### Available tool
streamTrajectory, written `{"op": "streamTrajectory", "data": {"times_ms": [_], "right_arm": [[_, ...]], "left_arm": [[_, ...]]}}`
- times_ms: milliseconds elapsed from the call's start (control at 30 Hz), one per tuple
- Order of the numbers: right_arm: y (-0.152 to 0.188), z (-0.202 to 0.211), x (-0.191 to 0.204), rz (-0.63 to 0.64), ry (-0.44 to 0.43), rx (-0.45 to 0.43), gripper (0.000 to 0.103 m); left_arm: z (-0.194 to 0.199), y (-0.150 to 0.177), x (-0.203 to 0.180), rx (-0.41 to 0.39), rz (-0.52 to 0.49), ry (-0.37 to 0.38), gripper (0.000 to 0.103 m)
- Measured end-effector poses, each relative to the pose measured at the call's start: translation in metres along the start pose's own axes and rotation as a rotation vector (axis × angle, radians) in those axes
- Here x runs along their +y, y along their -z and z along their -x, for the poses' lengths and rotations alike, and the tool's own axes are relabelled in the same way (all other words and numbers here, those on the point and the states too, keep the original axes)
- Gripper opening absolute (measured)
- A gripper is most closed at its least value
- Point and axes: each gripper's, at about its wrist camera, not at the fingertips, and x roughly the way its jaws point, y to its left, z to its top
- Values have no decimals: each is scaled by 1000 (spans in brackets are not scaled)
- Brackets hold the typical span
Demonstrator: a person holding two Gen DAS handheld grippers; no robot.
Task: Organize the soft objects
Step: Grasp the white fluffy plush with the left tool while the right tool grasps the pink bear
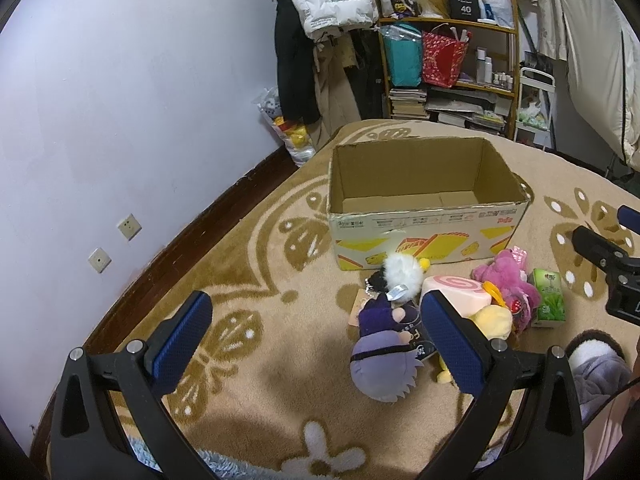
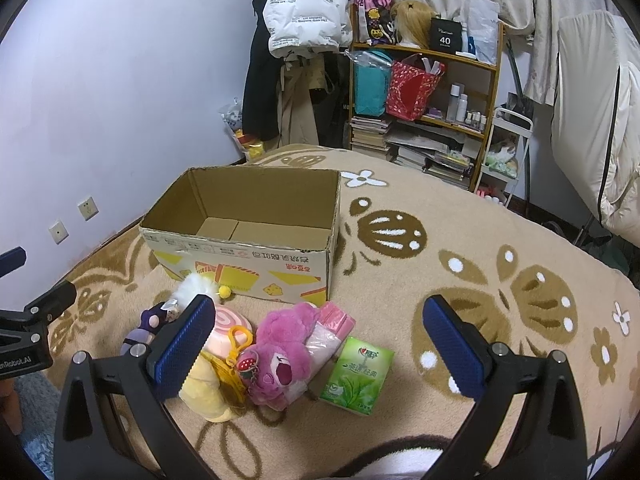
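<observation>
Above the patterned carpet (image 1: 248, 308), left tool (image 1: 316, 340) spread wide, holding nothing; purple-haired doll (image 1: 380, 364) at 3 o'clock between its pads. Right tool (image 2: 316, 344) likewise wide apart and unladen, over pink bear (image 2: 280, 352) and green tissue pack (image 2: 356, 376). At 12 o'clock, open cardboard box (image 2: 240, 256).
</observation>
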Motion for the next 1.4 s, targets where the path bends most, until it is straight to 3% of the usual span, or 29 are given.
{"op": "streamTrajectory", "data": {"times_ms": [400,600,1067,1400], "right_arm": [[-7,-22,-17,-115,-72,57,103],[-16,-43,-16,-110,-87,99,103],[-15,-88,-28,-184,-126,227,103],[-7,-121,-20,-210,-177,312,88]], "left_arm": [[-26,-21,12,81,91,101,103],[-50,-36,0,108,30,73,103],[-116,-44,-25,230,-14,131,103],[-144,-33,-50,286,-75,159,103]]}}
